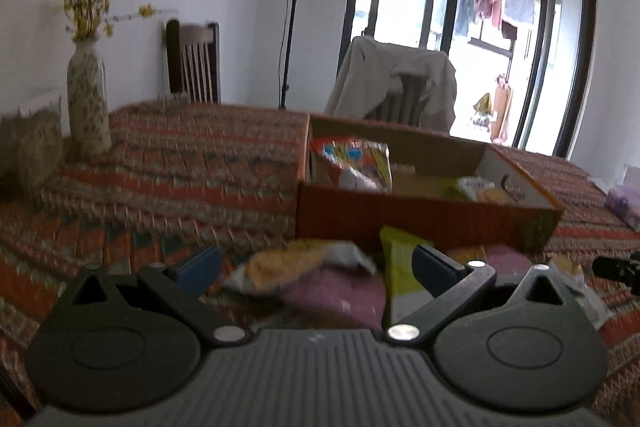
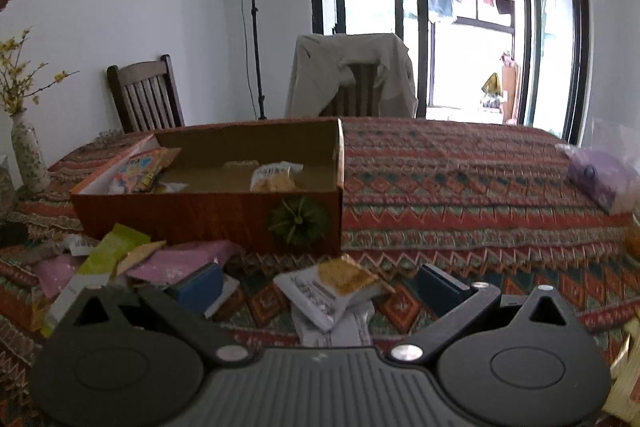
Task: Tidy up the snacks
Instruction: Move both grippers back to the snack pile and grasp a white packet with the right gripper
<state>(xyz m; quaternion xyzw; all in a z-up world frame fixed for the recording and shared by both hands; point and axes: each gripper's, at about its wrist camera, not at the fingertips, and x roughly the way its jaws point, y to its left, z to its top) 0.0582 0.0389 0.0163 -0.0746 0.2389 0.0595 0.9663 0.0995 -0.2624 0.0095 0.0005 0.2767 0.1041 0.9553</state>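
1. On the patterned tablecloth (image 2: 460,187), an open orange cardboard box (image 2: 208,215) stands toward the middle of the table, with loose snack packets piled just in front of its near wall.
2. Inside the box lie two packets: a colourful one (image 2: 142,169) leaning at the left end and a cracker packet (image 2: 274,177) on the floor near the middle.
3. Ahead of the right gripper (image 2: 320,283), a white-and-yellow cracker pack (image 2: 334,285) lies flat, centred between the blue fingers (image 2: 202,285). The jaws stand wide apart and hold nothing.
4. That pack's long axis runs slantwise, from near left to far right, so it lies across the gap rather than along it.
5. The left gripper (image 1: 316,265) is also spread wide and empty. Between its fingers sits a yellow-and-white packet (image 1: 296,265) resting on a pink packet (image 1: 340,297), with a lime-green packet (image 1: 400,267) just beside the right finger.
6. Judging by position, each gripper has a candidate straight ahead, but the right one's pack lies apart from the pile and looks the cleaner pick.
7. The box lies beyond and to the left of the right gripper's pack, so the carry would go forward over the near wall.
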